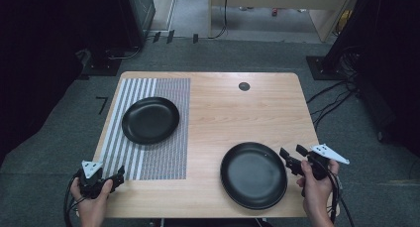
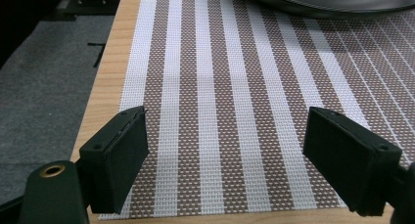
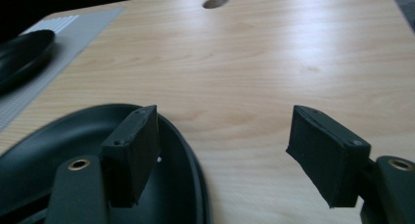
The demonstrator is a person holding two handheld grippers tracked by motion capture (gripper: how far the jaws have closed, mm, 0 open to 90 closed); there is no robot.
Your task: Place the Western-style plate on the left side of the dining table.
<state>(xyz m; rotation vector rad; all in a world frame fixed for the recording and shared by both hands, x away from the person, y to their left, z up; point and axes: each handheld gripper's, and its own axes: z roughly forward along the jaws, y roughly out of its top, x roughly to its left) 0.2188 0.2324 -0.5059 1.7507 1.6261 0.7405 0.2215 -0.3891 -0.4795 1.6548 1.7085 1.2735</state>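
Hands, high view: left gripper [image 1: 115, 179] is held at the near left table corner, right gripper [image 1: 291, 158] just beside the near plate's right rim; both sets of jaws are spread, nothing is pinched.
Near plate [image 1: 253, 174]: black, lying on bare wood at the near right, not yet gripped.
Far plate [image 1: 150, 120]: black, already resting on the striped placemat [image 1: 157, 157] at the left.
Progress: judged early; one plate is seated on the mat, the near plate is left to be grasped and moved.
Surface: wooden table [image 1: 233, 108] with a round cable hole [image 1: 244, 86] near the far edge.
Room: grey carpet, cables and dark stands are seen around the table.
Left gripper view: jaws are spread wide over the placemat [image 2: 230, 126]; far plate's rim [image 2: 333, 1] is seen at the top.
Right gripper view: jaws are spread, one jaw over the near plate's rim [image 3: 191, 155], the other over bare table [image 3: 274, 57]; contact cannot be told.
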